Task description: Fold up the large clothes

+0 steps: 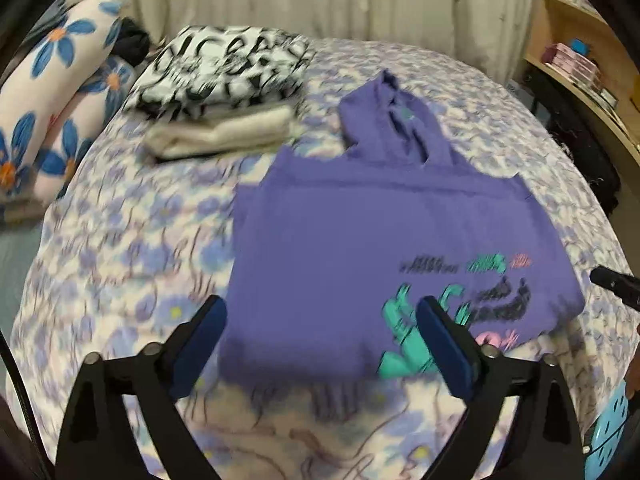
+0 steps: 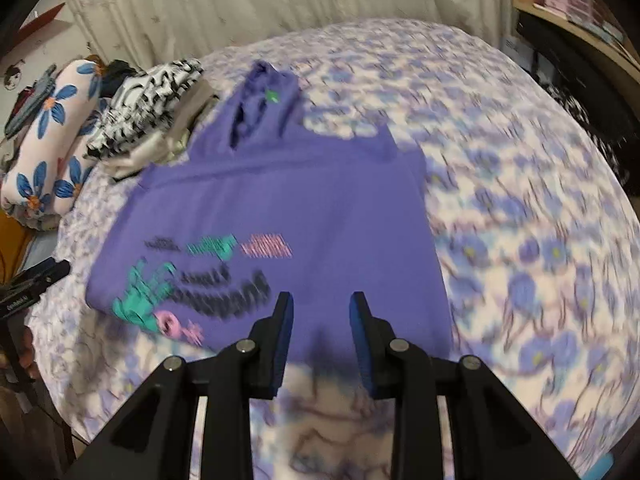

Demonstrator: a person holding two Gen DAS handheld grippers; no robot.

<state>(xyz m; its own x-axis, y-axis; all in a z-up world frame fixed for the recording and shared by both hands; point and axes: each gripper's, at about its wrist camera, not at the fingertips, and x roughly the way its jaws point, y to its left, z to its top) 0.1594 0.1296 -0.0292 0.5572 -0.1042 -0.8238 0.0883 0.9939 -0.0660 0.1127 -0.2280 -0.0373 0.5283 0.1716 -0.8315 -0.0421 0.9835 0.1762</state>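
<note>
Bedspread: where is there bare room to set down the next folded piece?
Free: the bedspread right of the purple hoodie, out to the bed's edge, and the near strip below its hem. Crowded: the far left, where the folded stack sits against the flowered pillows, close to the hood.

Both wrist views are pretty smeary with motion blur, worst on the floral bedspread (image 2: 520, 208) and the hoodie (image 1: 360, 240) print. Soft, dim-ish indoor light, with a faint shadow below the hoodie's near edge. Heavy fisheye bending and black vignette corners.
</note>
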